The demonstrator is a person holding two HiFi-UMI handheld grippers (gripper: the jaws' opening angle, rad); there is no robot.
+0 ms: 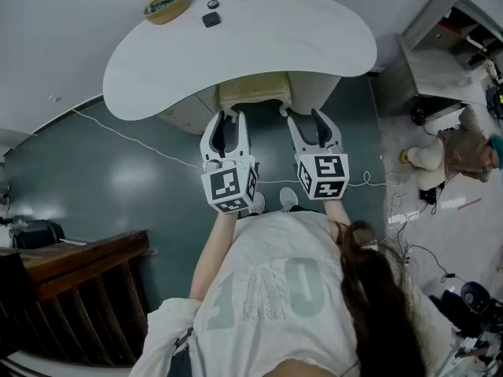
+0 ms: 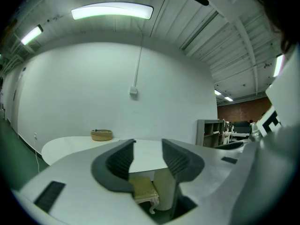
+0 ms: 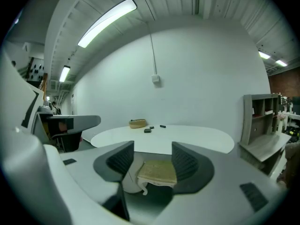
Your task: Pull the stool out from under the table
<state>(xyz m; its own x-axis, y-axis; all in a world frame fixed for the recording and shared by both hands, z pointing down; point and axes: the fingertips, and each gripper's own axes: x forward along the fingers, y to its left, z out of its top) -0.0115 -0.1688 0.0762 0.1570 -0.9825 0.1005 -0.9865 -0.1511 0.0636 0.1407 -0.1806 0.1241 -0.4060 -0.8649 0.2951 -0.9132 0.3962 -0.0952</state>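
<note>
2 hand-held grippers reach forward from the person in a white shirt, and each carries a black-and-white marker cube. White shoes stand on the dark green floor directly below the cubes.

The left gripper is released. Its dark ribbed pads stand apart with nothing between them. The beige cushioned stool with white carved legs shows lower down, beyond the pads.

The right gripper is also released, with a wider gap. Its own view frames the stool seat between the pads, past their tips and not pressed by them.

In the head view, both sets of fingertips lie just beside the stool's near edge. Contact cannot be confirmed.

The stool sits with its rear tucked under the near edge of the white kidney-shaped tabletop. Its front part is exposed, and it stands directly in front of the pale ribbed pedestal.

A thin white cable runs across the floor to the left of the table.

On the far side of the tabletop rest 1 round woven basket and 3 small dark items. A grey shelf unit stands to the right of the table. A plain white wall closes the scene behind it.
</note>
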